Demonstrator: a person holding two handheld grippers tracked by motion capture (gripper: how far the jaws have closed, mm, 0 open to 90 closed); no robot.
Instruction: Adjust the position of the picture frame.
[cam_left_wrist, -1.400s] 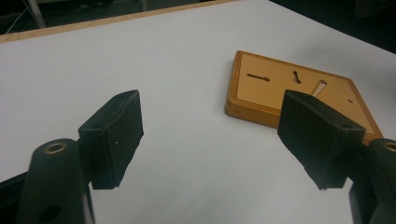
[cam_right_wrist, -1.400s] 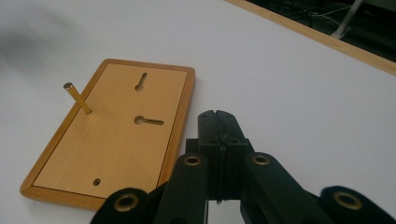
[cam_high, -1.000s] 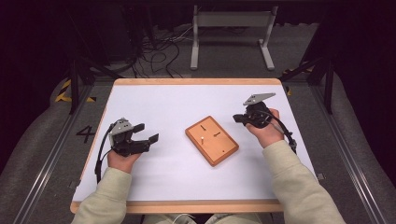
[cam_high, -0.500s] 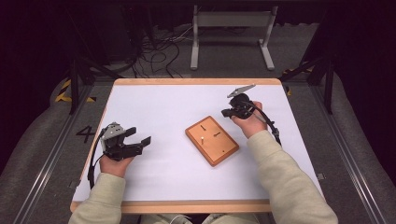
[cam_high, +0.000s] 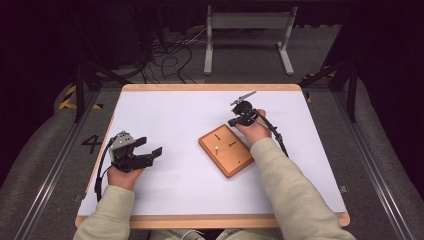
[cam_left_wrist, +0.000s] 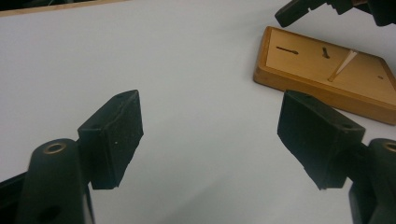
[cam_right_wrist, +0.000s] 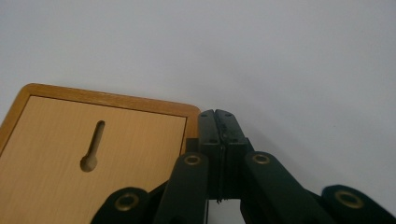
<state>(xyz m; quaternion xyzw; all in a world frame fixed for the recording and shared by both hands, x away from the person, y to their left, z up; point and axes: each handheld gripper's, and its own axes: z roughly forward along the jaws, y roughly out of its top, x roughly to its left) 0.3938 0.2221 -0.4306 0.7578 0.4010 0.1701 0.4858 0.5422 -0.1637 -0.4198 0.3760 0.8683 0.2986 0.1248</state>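
High view: a person sits at a white table (cam_high: 175, 110) with a gripper in each hand and a small wooden board (cam_high: 226, 150) lying flat between them, nearer the right hand. The left gripper (cam_high: 148, 151) rests low at the left side of the table, its jaws spread wide and holding nothing; bare white tabletop lies between its fingers (cam_left_wrist: 114, 137), and the board sits well ahead of them and off to one side. In the left gripper view the board (cam_left_wrist: 327, 74) shows two dark slots and a thin pale pin standing on its face, with the tips of the other gripper just beyond its far corner. The right gripper (cam_high: 234, 121) is at the far corner of the board, its jaws pressed flat together with nothing visible between them. In the right gripper view the closed fingers (cam_right_wrist: 223, 128) point at the white table just beside the board's (cam_right_wrist: 60, 154) rounded corner, touching or nearly touching its edge; I cannot tell which. A keyhole-shaped slot (cam_right_wrist: 93, 145) lies in the board's face beside those fingers. A black cable (cam_high: 272, 132) trails from the right gripper along the sleeve (cam_high: 287, 190).
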